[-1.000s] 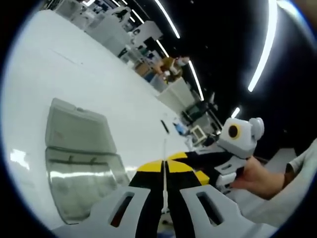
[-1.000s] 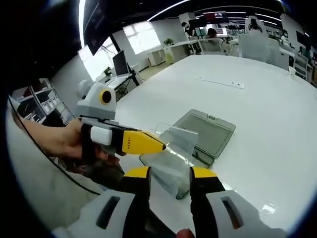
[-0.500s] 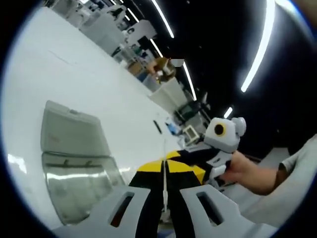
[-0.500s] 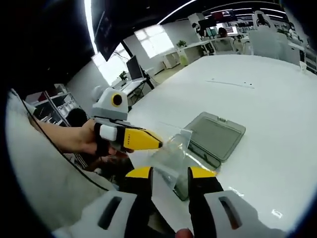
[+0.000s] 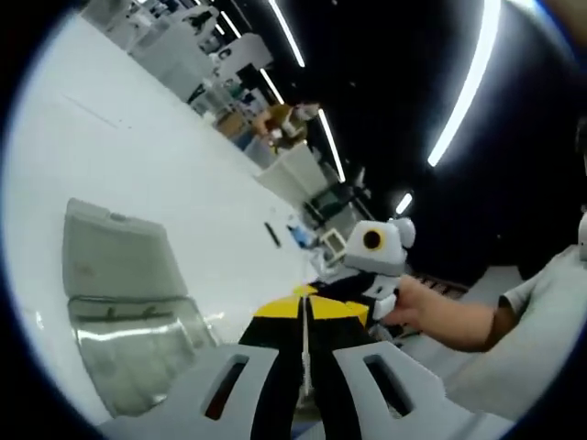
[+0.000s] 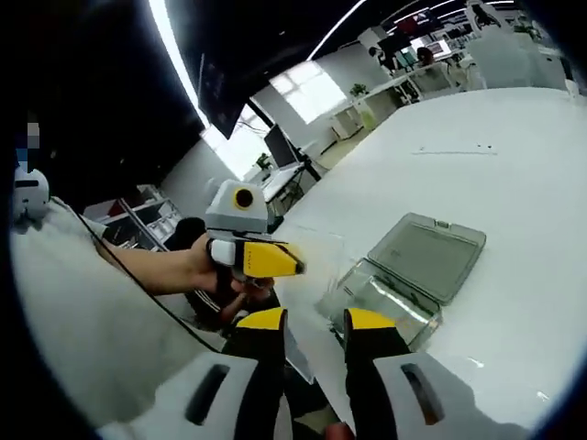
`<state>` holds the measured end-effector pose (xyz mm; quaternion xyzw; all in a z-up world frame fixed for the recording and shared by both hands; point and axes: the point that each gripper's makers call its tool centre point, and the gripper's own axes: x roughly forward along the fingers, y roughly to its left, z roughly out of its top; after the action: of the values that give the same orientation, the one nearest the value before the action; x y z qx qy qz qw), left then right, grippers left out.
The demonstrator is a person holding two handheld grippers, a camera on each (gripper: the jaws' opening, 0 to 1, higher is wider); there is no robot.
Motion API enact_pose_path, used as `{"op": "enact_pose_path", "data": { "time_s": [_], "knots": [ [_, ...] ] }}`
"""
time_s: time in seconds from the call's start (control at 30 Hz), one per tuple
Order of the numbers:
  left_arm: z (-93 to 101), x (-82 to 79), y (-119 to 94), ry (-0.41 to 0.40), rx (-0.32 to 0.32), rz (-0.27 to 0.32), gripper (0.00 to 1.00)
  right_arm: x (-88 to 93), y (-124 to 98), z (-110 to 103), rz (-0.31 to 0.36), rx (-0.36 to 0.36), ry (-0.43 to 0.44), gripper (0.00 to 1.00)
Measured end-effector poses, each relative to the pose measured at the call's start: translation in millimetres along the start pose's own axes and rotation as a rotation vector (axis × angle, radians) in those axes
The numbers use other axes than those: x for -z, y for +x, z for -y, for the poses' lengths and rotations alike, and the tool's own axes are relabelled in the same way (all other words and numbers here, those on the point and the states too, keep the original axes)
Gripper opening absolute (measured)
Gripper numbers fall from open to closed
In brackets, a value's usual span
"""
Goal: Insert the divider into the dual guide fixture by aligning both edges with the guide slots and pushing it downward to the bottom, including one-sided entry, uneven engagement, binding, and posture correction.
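The clear divider is pinched edge-on in the left gripper, above the table. The open box is seen at two o'clock from the right gripper, whose jaws are parted.

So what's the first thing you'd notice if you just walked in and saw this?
Probably the clear plastic box with its grey lid flipped open, alone on the big white table. Next, the yellow-tipped left tongs, held by a hand just left of the box, pinching a thin see-through divider. In the left gripper view that sheet shows edge-on between the shut jaws.
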<state>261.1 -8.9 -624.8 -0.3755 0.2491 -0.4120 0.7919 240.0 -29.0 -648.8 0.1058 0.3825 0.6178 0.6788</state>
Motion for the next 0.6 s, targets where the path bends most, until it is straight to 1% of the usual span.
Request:
{"op": "enact_pose_path", "data": {
  "time_s": [0.13,0.23,0.27,0.43,0.6],
  "knots": [
    [5.1,-3.7,-0.1,0.009,0.018,-0.003,0.00,-6.2,-1.4,-5.1,0.031,-0.043,0.009,0.18],
    [8.6,-6.4,-0.3,0.014,0.030,-0.001,0.00,-10.3,-2.4,-6.0,0.048,-0.058,0.027,0.17],
    [9.6,-7.5,-0.3,0.018,0.036,0.000,0.00,-11.8,-2.6,-8.5,0.055,-0.074,0.034,0.17],
    [13.5,-8.9,0.5,0.024,0.051,-0.004,0.00,-16.3,-4.0,-13.0,0.083,-0.116,0.050,0.17],
    [16.8,-10.1,1.2,0.023,0.071,-0.004,0.00,-16.0,-4.0,-16.6,0.087,-0.156,0.073,0.16]
  ]
}}
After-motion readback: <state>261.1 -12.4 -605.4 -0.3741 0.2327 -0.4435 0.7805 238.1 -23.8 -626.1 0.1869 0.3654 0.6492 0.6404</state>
